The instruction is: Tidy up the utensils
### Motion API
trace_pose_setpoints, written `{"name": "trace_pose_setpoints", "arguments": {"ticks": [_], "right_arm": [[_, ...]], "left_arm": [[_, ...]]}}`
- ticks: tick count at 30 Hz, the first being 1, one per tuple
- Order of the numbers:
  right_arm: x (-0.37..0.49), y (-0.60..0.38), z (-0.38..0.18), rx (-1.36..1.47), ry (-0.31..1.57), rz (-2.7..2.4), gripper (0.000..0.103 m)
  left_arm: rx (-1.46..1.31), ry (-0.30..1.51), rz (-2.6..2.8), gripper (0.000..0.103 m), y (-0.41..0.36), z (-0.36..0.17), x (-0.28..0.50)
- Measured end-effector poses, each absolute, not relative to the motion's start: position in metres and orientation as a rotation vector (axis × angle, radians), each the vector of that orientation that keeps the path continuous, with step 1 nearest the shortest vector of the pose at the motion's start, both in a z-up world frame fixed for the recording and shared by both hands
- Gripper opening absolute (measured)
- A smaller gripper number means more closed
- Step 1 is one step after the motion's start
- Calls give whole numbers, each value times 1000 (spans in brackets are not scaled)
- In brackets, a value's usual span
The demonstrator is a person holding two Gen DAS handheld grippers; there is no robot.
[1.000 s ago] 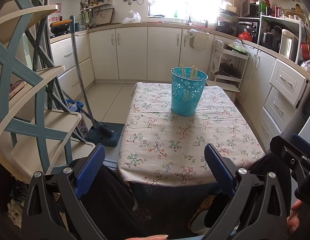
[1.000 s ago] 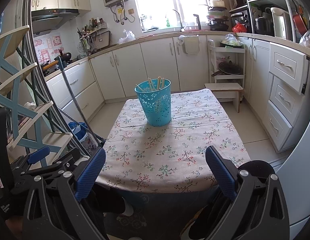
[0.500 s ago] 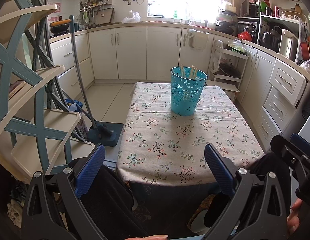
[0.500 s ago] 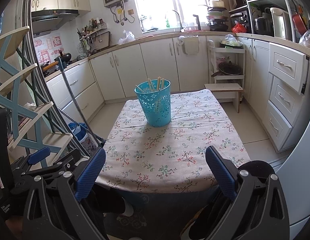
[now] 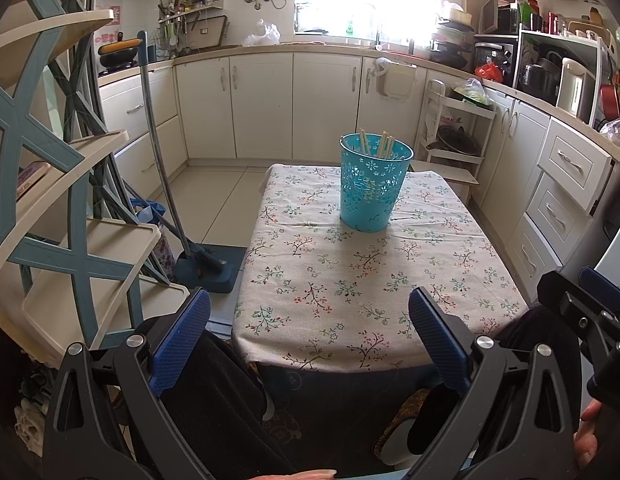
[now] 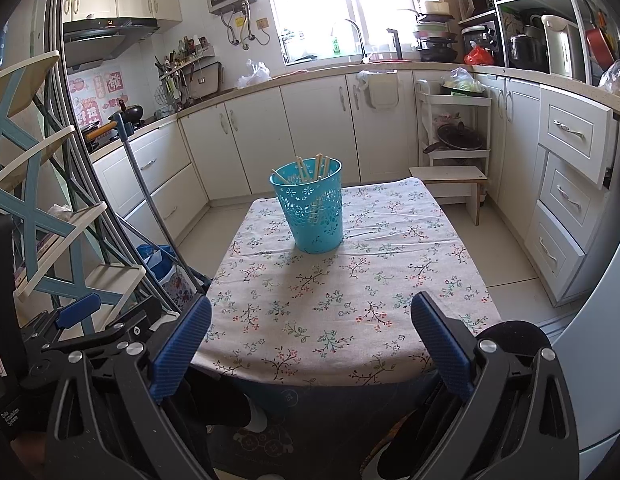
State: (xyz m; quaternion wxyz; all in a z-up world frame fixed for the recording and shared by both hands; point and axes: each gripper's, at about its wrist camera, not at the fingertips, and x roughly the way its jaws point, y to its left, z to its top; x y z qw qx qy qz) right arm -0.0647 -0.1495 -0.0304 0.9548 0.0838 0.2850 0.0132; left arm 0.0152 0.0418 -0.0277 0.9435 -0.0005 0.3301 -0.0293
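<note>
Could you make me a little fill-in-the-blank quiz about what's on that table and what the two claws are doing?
1. The chopsticks stand inside a perforated bin coloured ____.
2. The bin rests on a tablecloth printed with a ____ pattern.
3. Both the left claw and the right claw have their jaws ____ and hold nothing.
4. Leaning by the cabinets left of the table is a long-handled ____.

Missing words: turquoise; floral; open; mop

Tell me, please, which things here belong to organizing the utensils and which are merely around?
Job: chopsticks, turquoise basket holding them, both open tongs (left, right).
Around: mop, shelf rack, step stool, floral tablecloth.
</note>
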Motion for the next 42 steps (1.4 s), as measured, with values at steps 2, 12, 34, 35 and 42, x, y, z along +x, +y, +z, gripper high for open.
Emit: {"name": "trace_pose_setpoints", "arguments": {"ticks": [2,12,34,35,42], "right_arm": [[-65,-149,-30,170,579,27,96],[-64,-148,-32,169,583,28,96],[-61,-147,-35,168,592,32,96],[-61,-147,-35,168,591,32,96],[-60,-149,-36,172,594,33,96]], "left_arm": [[0,674,-62,95,40,-28,15],[2,677,-70,95,37,-29,13],[-20,695,-85,95,40,-32,15],[-24,699,-89,95,42,-32,16],[-37,692,-142,95,43,-36,16]]}}
